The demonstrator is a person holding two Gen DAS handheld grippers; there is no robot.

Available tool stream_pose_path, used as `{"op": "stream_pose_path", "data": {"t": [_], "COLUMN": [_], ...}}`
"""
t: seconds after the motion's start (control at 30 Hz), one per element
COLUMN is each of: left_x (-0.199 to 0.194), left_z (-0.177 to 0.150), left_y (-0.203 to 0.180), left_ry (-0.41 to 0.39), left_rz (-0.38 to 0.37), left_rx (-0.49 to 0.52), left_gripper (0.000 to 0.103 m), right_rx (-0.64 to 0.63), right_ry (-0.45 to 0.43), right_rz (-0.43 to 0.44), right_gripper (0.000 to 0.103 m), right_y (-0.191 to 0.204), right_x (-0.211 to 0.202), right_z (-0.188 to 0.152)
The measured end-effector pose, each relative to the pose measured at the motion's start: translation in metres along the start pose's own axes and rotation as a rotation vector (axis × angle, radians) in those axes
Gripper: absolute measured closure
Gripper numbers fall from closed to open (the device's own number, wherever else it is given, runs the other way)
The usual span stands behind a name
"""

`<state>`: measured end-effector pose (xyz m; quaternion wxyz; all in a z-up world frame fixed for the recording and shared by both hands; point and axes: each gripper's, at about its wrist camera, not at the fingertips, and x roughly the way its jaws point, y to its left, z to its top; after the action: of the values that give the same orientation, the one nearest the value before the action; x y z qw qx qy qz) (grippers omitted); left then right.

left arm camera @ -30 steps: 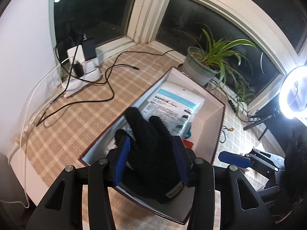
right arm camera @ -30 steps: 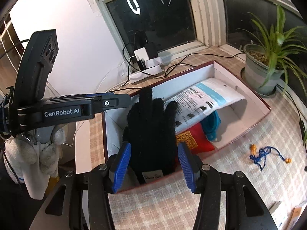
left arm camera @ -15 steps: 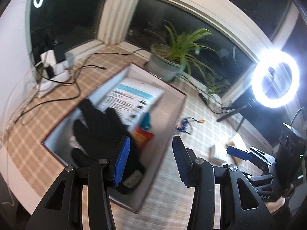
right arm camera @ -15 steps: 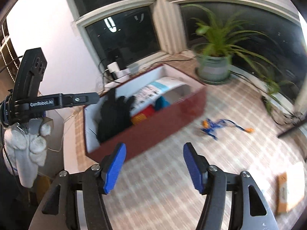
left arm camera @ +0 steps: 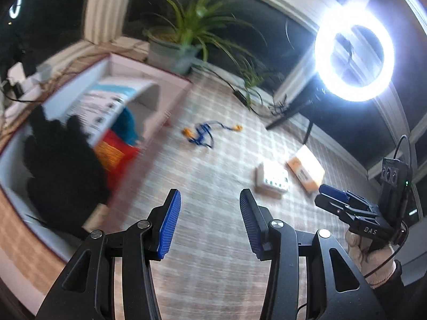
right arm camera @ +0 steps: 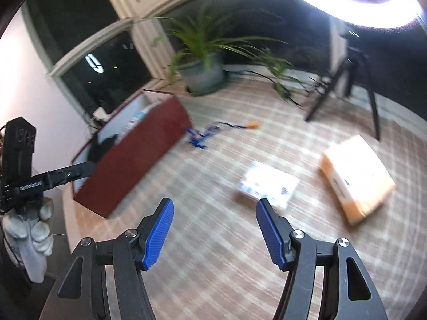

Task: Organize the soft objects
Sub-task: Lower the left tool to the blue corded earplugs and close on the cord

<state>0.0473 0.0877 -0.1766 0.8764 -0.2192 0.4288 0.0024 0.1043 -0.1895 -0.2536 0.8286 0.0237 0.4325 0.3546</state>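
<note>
A black glove (left arm camera: pixel 61 165) lies in the near end of the red box (left arm camera: pixel 149 98), beside a red pouch (left arm camera: pixel 117 149), a teal cloth (left arm camera: pixel 126 126) and a white-and-blue packet (left arm camera: pixel 106 101). My left gripper (left arm camera: pixel 210 200) is open and holds nothing; it hangs over the checked tablecloth to the right of the box. My right gripper (right arm camera: pixel 215 208) is open too, with nothing between its jaws, over bare cloth between the box (right arm camera: pixel 138 152) and a white packet (right arm camera: pixel 269 186). The glove (right arm camera: pixel 104 144) shows just above the box rim. Both views are blurred by motion.
A blue cord with orange earplugs (left arm camera: pixel 202 134) lies just right of the box. A white packet (left arm camera: pixel 272 178) and an orange packet (right arm camera: pixel 357 178) lie farther right. A potted plant (right arm camera: pixel 202 72), a ring light (left arm camera: pixel 353 50) and its tripod (right arm camera: pixel 347 85) stand at the back.
Both grippers held the black glove over the box a second ago. They have let it go into the box and swung right, out over the tablecloth toward the packets.
</note>
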Motion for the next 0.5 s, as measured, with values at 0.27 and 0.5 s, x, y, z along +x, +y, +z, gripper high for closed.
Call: {"op": "stream_pose_path", "data": {"t": [0.27, 0.5], "left_x": [0.048, 0.084], "left_z": [-0.008, 0.002], "left_y": [-0.025, -0.029], "left_ry": [-0.008, -0.028], "left_rz": [0.028, 0.066], "left_rx": [0.029, 0.04], "left_gripper": [0.05, 0.049], "right_rx": [-0.073, -0.184], "right_ry": [-0.001, -0.02], "right_rz": [-0.099, -0.111], "right_gripper": [0.034, 0.027], "right_y": [-0.025, -0.031], "right_x": [0.018, 0.041], "right_z": [-0.013, -0.003]}}
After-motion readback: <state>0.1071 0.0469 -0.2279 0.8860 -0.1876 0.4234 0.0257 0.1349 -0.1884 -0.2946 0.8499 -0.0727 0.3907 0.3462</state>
